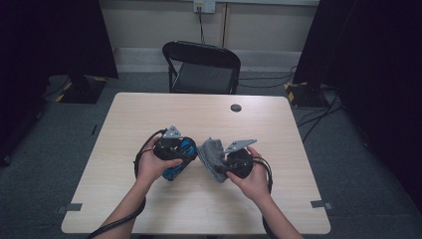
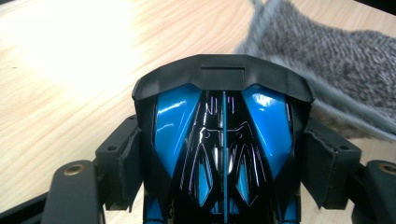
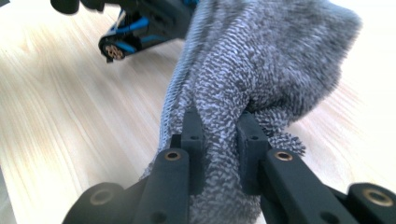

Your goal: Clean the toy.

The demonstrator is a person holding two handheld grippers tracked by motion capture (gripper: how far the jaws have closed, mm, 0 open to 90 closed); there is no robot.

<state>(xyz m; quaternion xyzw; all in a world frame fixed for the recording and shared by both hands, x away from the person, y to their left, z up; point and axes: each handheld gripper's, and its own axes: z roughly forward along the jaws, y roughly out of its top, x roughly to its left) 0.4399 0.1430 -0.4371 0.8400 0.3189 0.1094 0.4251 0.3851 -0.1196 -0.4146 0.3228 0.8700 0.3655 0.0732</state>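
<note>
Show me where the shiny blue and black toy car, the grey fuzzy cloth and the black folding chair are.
toy car (image 2: 224, 140): left gripper view, its glossy top.
grey cloth (image 3: 261, 60): right gripper view, the bunched part above the gripper.
folding chair (image 1: 201, 74): high view, its seat.

— What's the glossy thing?

— A blue and black toy car (image 2: 223, 149), shiny shell, nose pointing away over the wooden table, clamped on both sides.

— And beside it?

— A grey knitted cloth (image 3: 261, 70) (fuzzy, bunched into folds), pinched upright, touching the car's right side.
</note>
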